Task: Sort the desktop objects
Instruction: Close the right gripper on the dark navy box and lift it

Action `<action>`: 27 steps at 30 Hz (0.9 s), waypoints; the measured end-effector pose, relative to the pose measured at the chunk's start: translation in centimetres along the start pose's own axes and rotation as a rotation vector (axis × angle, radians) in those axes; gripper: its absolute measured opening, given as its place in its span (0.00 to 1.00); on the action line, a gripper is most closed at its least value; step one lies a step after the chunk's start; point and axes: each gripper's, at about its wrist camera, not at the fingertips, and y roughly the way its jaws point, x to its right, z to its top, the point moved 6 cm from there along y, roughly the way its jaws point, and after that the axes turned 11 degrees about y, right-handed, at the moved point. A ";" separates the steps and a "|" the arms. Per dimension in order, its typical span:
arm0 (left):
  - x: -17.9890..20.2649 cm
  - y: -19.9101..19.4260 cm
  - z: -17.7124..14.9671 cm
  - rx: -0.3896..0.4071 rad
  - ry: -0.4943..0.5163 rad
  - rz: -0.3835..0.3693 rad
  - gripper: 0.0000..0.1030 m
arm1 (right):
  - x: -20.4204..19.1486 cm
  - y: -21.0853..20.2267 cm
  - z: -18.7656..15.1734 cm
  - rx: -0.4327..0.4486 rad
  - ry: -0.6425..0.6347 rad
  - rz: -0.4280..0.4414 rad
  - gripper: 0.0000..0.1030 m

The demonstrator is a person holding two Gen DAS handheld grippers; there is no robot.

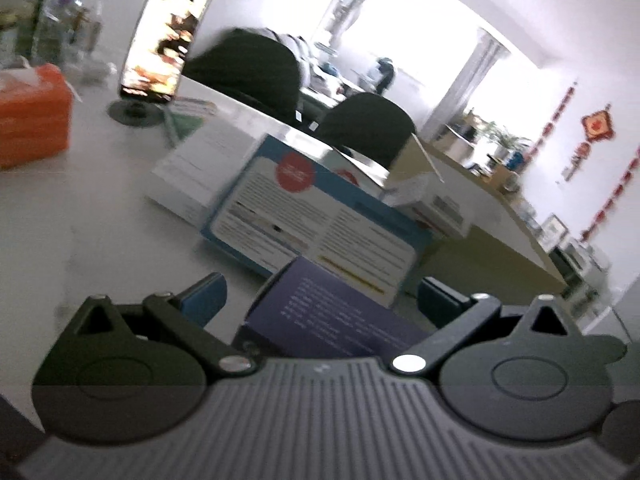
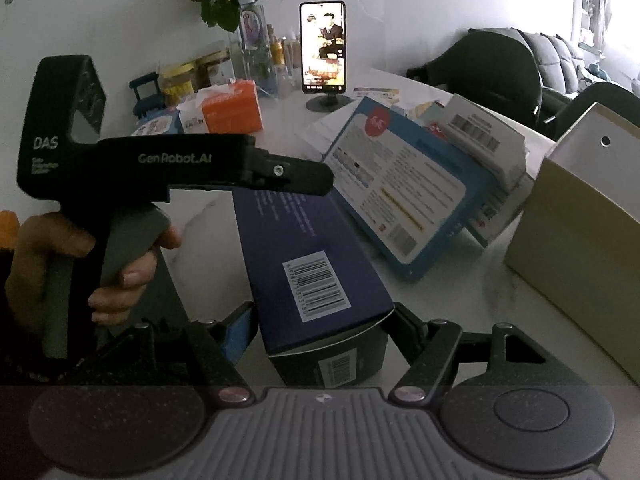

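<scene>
the dark blue box (image 2: pixel 316 264) is lying long on the white desk (image 2: pixel 460 304), close to the near edge, and both grippers are working on it. the right gripper (image 2: pixel 320 328) is standing around the near end of this box: its jaws are set wide, one finger at each side of the box, and the pads are lying against the box walls, so it is clamped on the box. a barcode label is showing on the top face of the box and another on its end face.

the left gripper (image 2: pixel 320 180) is reaching over the far part of the same box, held by the person's left hand (image 2: pixel 84 268). in the left wrist view the box (image 1: pixel 332 316) is sitting between the blue pads (image 1: pixel 204 298), but a gap is showing on both sides, so this gripper is standing apart and is not pressing on it.

just beyond the dark box, a light blue box (image 2: pixel 404 184) is leaning tilted against a white box (image 2: pixel 480 136). a pale yellow carton (image 2: pixel 576 248) is standing at the right side of the desk. further back, a phone on a stand (image 2: pixel 322 48) is showing a video, and an orange tissue box (image 2: pixel 232 108) is sitting near the far edge, beside bottles and a vase of flowers.
</scene>
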 end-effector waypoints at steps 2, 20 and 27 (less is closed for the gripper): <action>0.7 0.4 -0.2 -0.014 0.002 -0.047 1.00 | 0.2 -0.3 -0.3 -0.007 0.002 -0.003 0.71; 7.8 3.4 -1.4 -0.096 0.180 -0.173 1.00 | 4.0 -4.2 -3.3 -0.023 0.077 -0.080 0.72; 11.3 5.8 -1.5 -0.121 0.220 -0.260 1.00 | 6.4 -5.9 -4.1 -0.028 0.114 -0.133 0.74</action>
